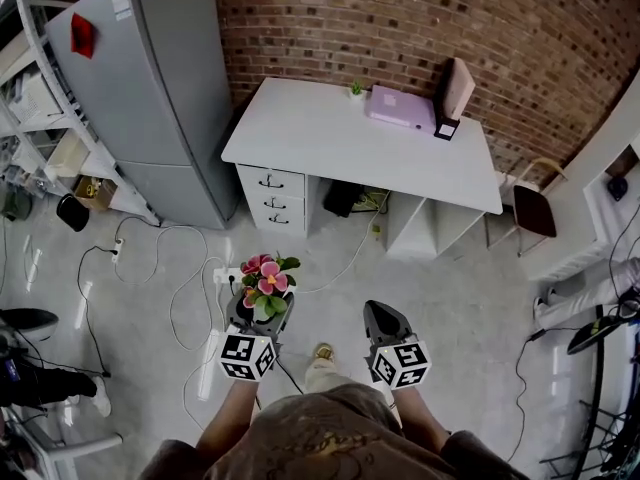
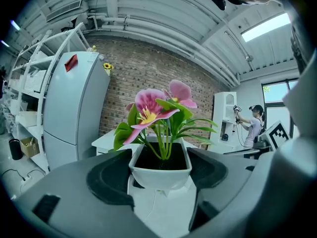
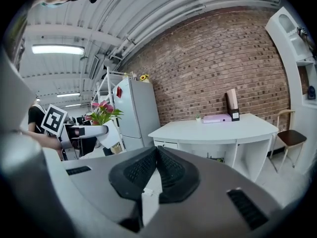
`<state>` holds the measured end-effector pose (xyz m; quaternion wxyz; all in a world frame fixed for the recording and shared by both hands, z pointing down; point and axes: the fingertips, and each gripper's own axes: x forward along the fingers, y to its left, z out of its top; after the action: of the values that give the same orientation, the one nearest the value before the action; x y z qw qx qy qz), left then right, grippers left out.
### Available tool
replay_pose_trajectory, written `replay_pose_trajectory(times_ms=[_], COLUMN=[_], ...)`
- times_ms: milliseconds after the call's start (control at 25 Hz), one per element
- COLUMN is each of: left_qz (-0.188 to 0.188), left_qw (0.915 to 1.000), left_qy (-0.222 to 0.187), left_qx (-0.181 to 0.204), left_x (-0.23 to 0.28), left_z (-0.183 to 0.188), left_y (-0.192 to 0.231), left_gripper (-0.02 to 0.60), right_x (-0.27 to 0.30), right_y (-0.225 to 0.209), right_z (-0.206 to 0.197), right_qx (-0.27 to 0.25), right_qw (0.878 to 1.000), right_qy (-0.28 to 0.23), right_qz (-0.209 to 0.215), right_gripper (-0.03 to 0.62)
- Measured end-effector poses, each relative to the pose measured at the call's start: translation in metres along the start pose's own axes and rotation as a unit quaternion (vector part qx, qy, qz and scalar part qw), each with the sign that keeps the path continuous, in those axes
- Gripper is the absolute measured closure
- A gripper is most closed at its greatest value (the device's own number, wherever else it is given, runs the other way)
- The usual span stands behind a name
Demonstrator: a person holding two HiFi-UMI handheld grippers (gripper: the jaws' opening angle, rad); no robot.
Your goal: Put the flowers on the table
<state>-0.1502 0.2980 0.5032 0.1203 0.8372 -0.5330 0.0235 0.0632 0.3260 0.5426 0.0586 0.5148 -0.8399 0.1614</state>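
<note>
The white table (image 1: pixel 330 138) waits well apart at twelve o'clock, so the left gripper (image 1: pixel 260 313), at nine o'clock of the idle right gripper (image 1: pixel 380 316) whose jaws meet on nothing, clamps the potted flowers (image 1: pixel 266 276) upright, presumably to carry them level.

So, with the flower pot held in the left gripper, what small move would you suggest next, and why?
Probably carry it forward toward the white table, kept upright. The left gripper is shut on the flower pot, but the table stands across the floor ahead, with bare top on its near side.
</note>
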Motion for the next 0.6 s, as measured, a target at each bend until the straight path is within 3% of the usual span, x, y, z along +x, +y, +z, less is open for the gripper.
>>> replay_pose_trajectory(times_ms=[200,600], left_qz=[0.010,0.029], left_qw=[0.9999,0.9994], left_qy=[-0.009,-0.014], left_qx=[-0.008,-0.012], left_x=[0.055,0.117], left_z=[0.018,0.031], left_y=[0.006,0.031], left_gripper=[0.221,0.221], right_x=[0.040,0.107], right_y=[-0.041,-0.079], right_z=[0.026,0.058], right_qx=[-0.004,-0.009], right_qw=[1.000,0.999], right_qy=[-0.001,-0.012], right_qz=[0.010,0.030], right_gripper=[0.591,0.591])
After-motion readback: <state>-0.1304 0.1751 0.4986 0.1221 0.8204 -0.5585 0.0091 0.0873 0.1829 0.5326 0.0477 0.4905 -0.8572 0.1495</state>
